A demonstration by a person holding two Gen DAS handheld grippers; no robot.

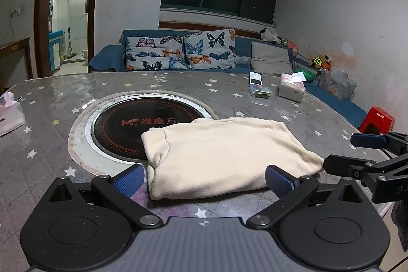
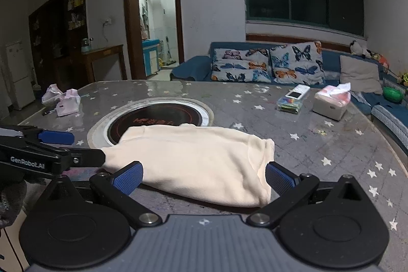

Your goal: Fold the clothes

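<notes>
Two grippers wide-jawed, folded cream garment (image 1: 219, 154)

Garment (image 1: 216, 154): soft matt fleece cloth. Table (image 1: 51, 157): glossy plastic cover. Burner (image 1: 142, 119): glossy glass.

Folded garment (image 1: 219, 152) on table (image 1: 51, 165), partly over inset cooktop (image 1: 142, 121)

Cream garment (image 1: 219, 152) on a grey bench (image 1: 51, 152) dotted with white stars, butterfly-print cushions (image 1: 155, 52) on a blue sofa (image 1: 107, 57), tongs' pads (image 1: 128, 179) blue.
</notes>
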